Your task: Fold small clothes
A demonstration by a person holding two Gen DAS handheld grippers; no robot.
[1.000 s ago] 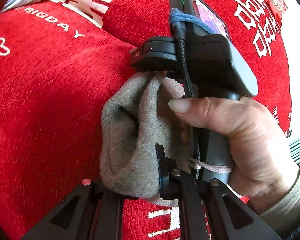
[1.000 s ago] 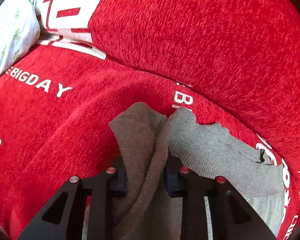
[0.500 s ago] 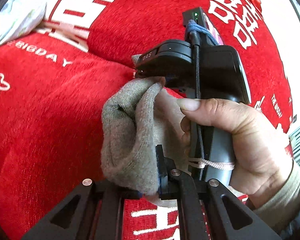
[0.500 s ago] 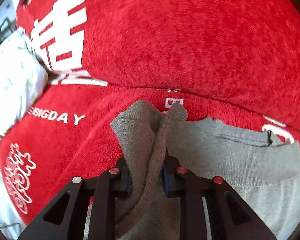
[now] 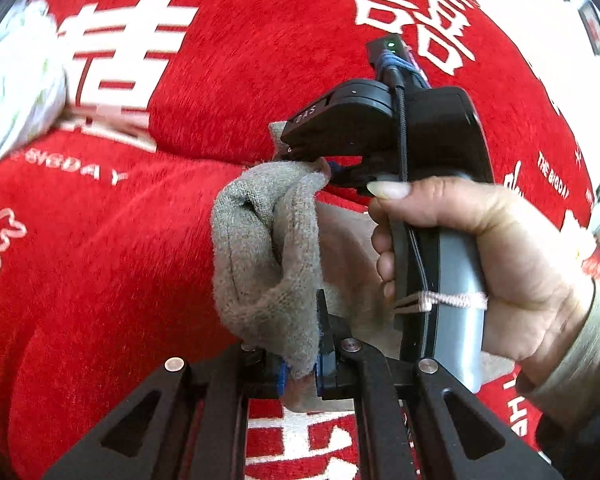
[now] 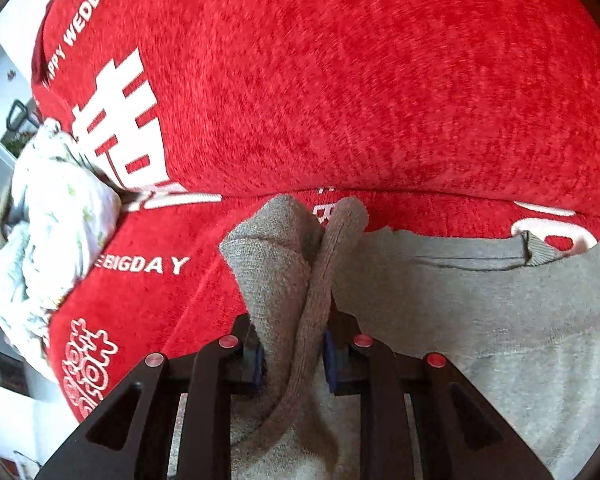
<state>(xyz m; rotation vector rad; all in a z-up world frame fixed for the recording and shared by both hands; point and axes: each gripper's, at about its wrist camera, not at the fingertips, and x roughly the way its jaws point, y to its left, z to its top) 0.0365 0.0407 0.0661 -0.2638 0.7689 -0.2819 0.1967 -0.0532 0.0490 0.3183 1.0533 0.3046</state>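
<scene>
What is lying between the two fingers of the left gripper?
A bunched fold of the grey garment fills the left gripper, pinched by both pads, in the left wrist view.

The left hand-held gripper (image 5: 300, 364) pinches a bunched fold of the grey knitted garment (image 5: 266, 256) between its closed jaws. Just beyond, the right hand (image 5: 496, 264) grips the right hand-held gripper (image 5: 332, 160), whose tip touches the same fabric. A red cover with white lettering (image 5: 100, 264) lies beneath; a pale floral cloth (image 5: 16, 96) sits far left.

Red sofa cover (image 6: 380, 80) with white lettering; gray knit garment (image 6: 480, 320) spread on the seat, pale floral cloth (image 6: 56, 216) bunched at left edge.
</scene>
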